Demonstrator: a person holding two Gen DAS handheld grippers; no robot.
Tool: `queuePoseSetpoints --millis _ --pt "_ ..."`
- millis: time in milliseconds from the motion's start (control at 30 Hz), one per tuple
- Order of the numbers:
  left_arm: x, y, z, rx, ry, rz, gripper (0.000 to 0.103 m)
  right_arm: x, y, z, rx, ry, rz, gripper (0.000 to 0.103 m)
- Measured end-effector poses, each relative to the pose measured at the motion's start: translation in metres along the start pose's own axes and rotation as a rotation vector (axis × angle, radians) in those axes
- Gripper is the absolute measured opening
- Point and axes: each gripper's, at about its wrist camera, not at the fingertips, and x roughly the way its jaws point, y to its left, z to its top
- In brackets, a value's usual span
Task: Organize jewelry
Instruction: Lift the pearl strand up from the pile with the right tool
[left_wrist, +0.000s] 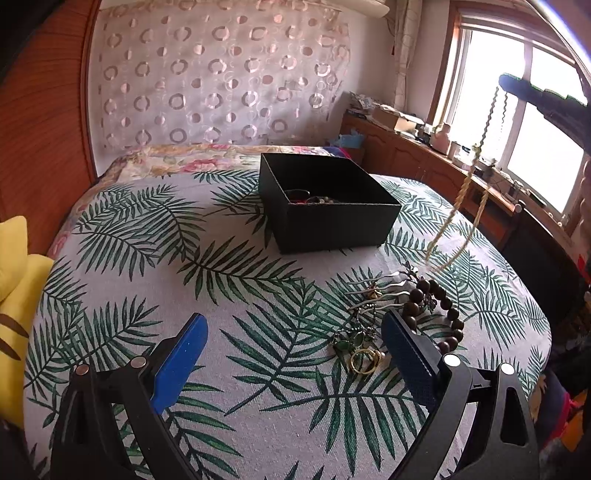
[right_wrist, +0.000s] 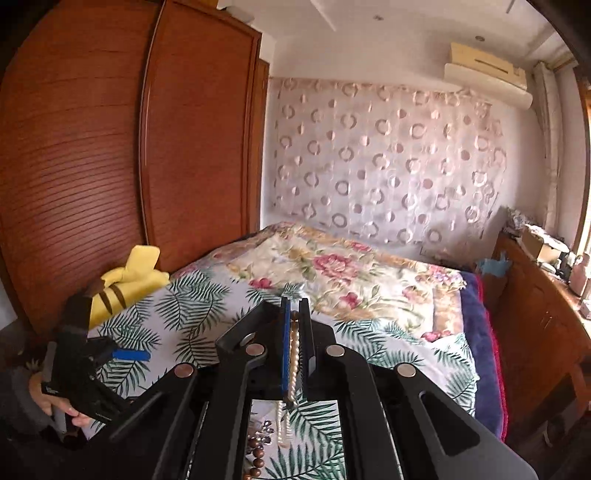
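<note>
Two tongs here: the right tongs are clamped shut on the pearl necklace dangling over the bed, left tongs wide open and empty, so I'd carry it slowly over the black box and lower before letting go

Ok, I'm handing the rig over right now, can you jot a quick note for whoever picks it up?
Right gripper: shut on the pearl necklace, which hangs in the air, clear of the bedspread.
Left gripper: open, empty, hovering over the jewelry pile.
Black box: open on the bed, some pieces already inside.
Left: drop the necklace in the box, then the wooden bead bracelet, hairpins and gold ring.
</note>
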Motion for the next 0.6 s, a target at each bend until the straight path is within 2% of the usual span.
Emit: queuePoseSetpoints --millis 133,233,400,500,600 --pt "-0.001 -0.005 -0.002 0.012 0.010 -0.011 0.091 -0.009 -0.007 0.001 0.000 -0.003 -0.023 0.005" --pt "-0.004 -0.010 -0.004 0.010 0.022 -0.051 0.089 -0.010 -0.012 -0.004 0.000 0.011 -0.036 0.005" --pt "0.000 -0.037 0.000 0.061 0.040 -0.114 0.064 -0.005 -0.015 -0.017 0.011 0.043 -0.039 0.005" --pt "0.008 -0.052 0.001 0.089 0.068 -0.141 0.041 -0.003 -0.016 -0.022 0.019 0.049 -0.037 0.005" --pt "0.017 -0.064 0.002 0.113 0.095 -0.170 0.029 -0.001 -0.014 -0.024 0.020 0.054 -0.034 0.005"
